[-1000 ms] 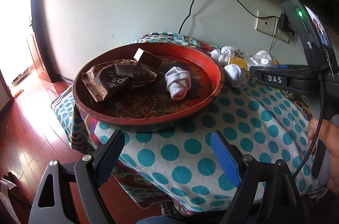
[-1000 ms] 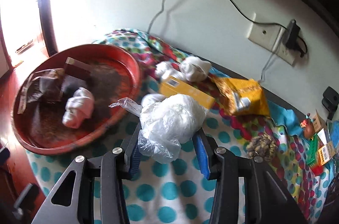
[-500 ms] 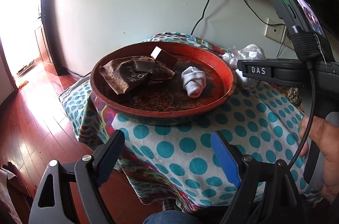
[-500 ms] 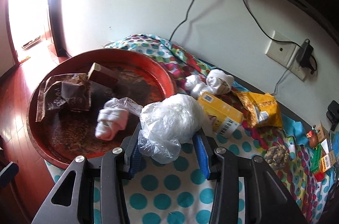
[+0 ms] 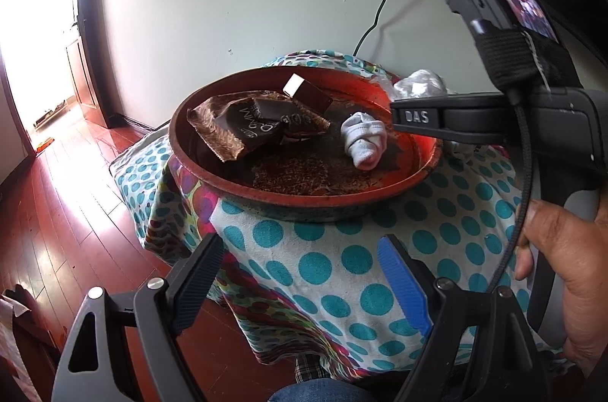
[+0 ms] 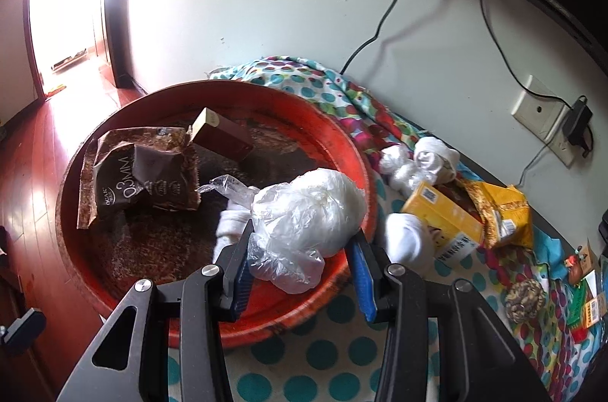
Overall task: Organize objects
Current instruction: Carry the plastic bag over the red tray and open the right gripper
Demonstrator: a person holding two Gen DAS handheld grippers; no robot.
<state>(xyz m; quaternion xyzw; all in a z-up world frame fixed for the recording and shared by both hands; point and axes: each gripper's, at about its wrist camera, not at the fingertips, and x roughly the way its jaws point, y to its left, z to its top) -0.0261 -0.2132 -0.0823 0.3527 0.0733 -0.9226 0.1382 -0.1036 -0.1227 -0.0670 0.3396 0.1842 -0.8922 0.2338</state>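
My right gripper is shut on a clear plastic bag with a white bundle inside, held above the near right rim of the round red tray. Inside the tray lie a brown snack packet, a dark red box and a rolled white sock. My left gripper stands open with nothing between its fingers, low over the front edge of the polka-dot cloth, short of the tray. The right gripper's body reaches across the left wrist view above the tray's right side.
On the cloth right of the tray lie a yellow box, a yellow snack bag, rolled white socks, another white sock and small items. A wall socket with charger and cables hang behind. Wooden floor lies left.
My right gripper has carried the plastic bag leftward, from over the cloth to above the tray's rim. In the left wrist view the tray has drifted right and farther off.
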